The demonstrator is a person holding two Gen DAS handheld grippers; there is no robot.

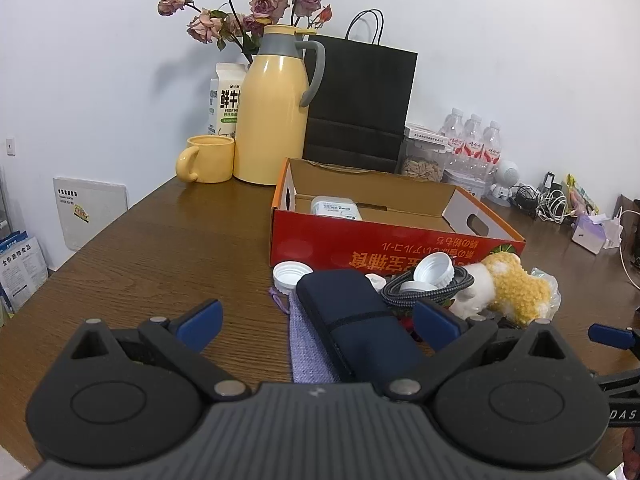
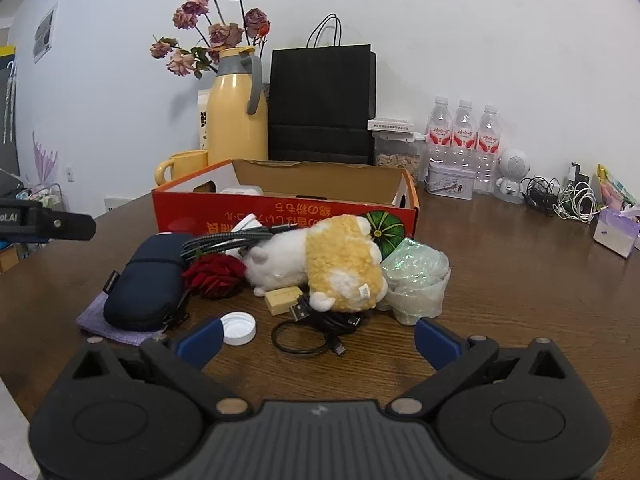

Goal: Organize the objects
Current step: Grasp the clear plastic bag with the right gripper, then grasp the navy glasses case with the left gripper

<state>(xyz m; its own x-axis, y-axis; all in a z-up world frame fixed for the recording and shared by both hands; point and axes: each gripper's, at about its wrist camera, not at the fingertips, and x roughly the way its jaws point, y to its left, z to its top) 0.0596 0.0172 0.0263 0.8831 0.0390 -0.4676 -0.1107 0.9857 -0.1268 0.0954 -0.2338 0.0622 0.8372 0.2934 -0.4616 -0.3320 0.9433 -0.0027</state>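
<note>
Here, a pile of small things lies on the brown wooden table [image 2: 500, 280], just in front of the open red cardboard box [image 2: 280, 210]. In the pile, the dark navy oval zip case [image 2: 146, 280] rests on a flat lilac knitted cloth [image 2: 96, 320]. Beside it is a dark red fabric rose [image 2: 214, 274], and next to the rose a white and yellow plush toy [image 2: 320, 268] lies on its side. A grey braided cable [image 2: 224, 242] goes over the case and the plush toy. Under the toy there are a small pale wooden block [image 2: 282, 299] and a coiled black USB cable [image 2: 312, 330]. A white plastic bottle cap [image 2: 239, 327] lies near the case, and a crumpled clear plastic bag [image 2: 416, 280] touches the toy on its other side.

The left gripper [image 1: 318, 326] is spread wide, with the case and the cloth lying between its blue pads, and it holds nothing. The right gripper [image 2: 318, 340] is also wide apart and empty, low over the table before the black cable.

Inside the box lies one white rounded container [image 1: 334, 208]. Behind the box stand a yellow thermos jug [image 1: 274, 112], a yellow mug [image 1: 208, 159] and a black paper bag [image 1: 360, 104].
</note>
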